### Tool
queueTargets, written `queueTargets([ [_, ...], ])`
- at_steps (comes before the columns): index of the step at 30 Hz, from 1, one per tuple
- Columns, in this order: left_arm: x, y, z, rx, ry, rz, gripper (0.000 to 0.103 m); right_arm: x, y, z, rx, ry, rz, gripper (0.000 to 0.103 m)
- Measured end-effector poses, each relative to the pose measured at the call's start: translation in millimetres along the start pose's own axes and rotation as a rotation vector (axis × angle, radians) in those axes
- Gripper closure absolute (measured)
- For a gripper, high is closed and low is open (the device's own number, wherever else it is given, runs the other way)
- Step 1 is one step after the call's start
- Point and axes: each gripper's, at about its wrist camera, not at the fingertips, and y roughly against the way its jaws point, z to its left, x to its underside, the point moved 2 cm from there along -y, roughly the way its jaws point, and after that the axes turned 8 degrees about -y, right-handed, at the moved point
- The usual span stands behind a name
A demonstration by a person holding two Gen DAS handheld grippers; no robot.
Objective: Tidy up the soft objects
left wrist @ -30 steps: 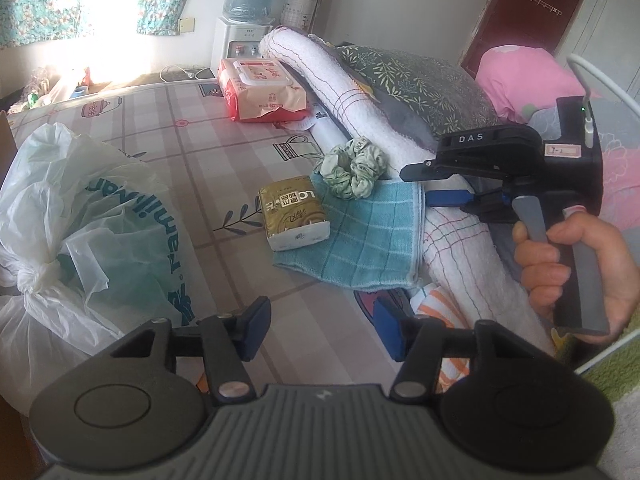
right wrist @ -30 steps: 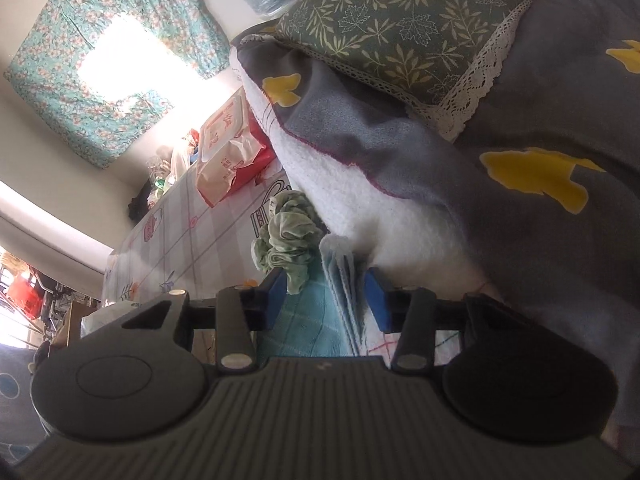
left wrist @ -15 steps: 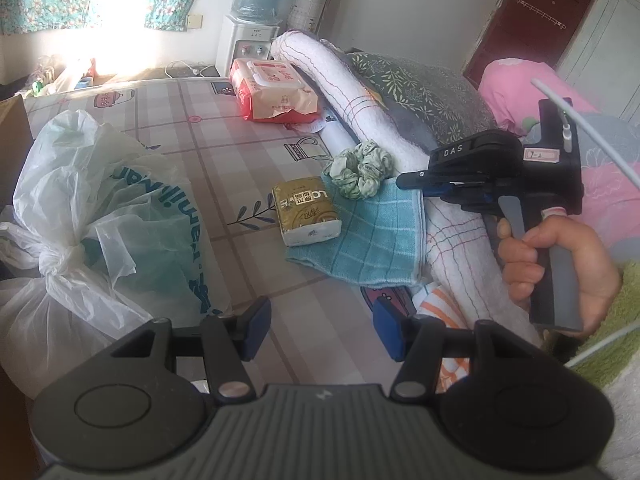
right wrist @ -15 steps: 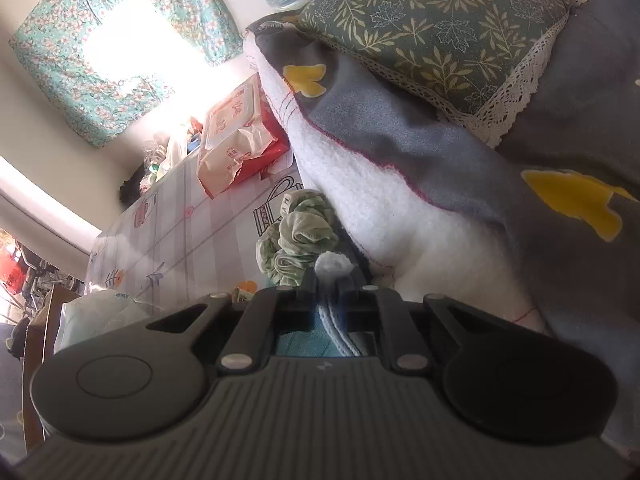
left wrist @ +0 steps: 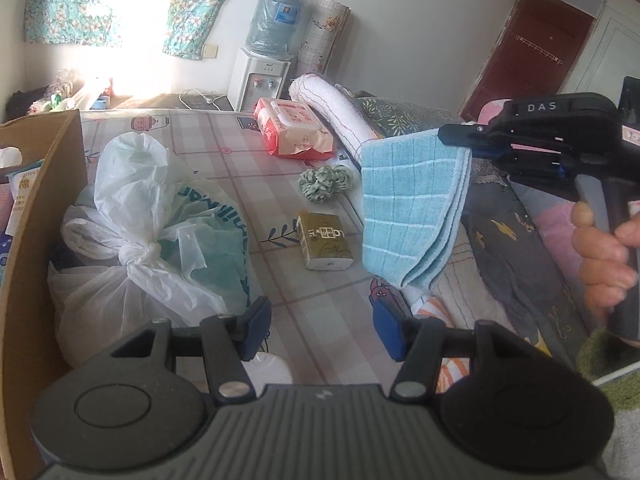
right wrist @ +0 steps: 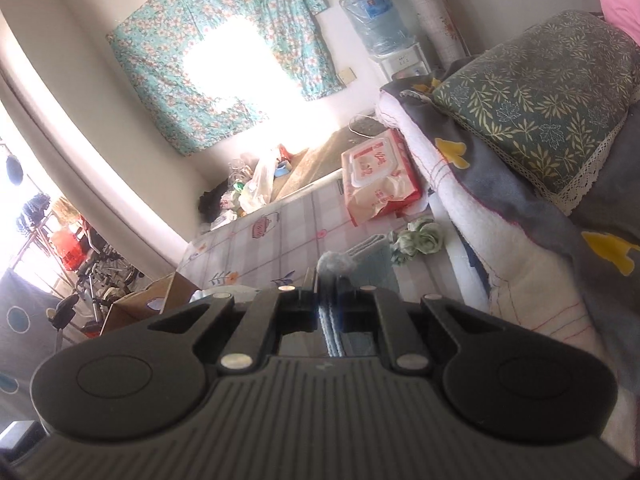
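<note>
Above the checked bed sheet: blue towel, lifted off the sheet where it lay a second ago, folded, long axis hanging downward from your right gripper, jaws clamped on its top corner. Below: tissue pack, green scrunchie. Your left gripper: jaws part open, empty.

right gripper jaws pinched tight, raised; left gripper jaws parted, empty
</note>
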Motion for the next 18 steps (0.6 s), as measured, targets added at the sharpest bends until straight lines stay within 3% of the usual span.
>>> queueTargets([
  [6,10,31,4,0.009,-0.019,-0.035,0.046,23,64,24,-0.140,-0.021,0.023,0.097],
  [11,21,42,-6,0.028,-0.065,-0.031,0.046,51,101,7,-0.223,-0.134,0.067,0.097],
  [14,33,36,-17,0.051,-0.088,-0.002,0.046,76,96,-26,-0.172,-0.214,0.128,0.097],
  [18,50,20,-29,0.086,-0.098,0.063,0.046,108,71,-71,-0.001,-0.264,0.191,0.096],
])
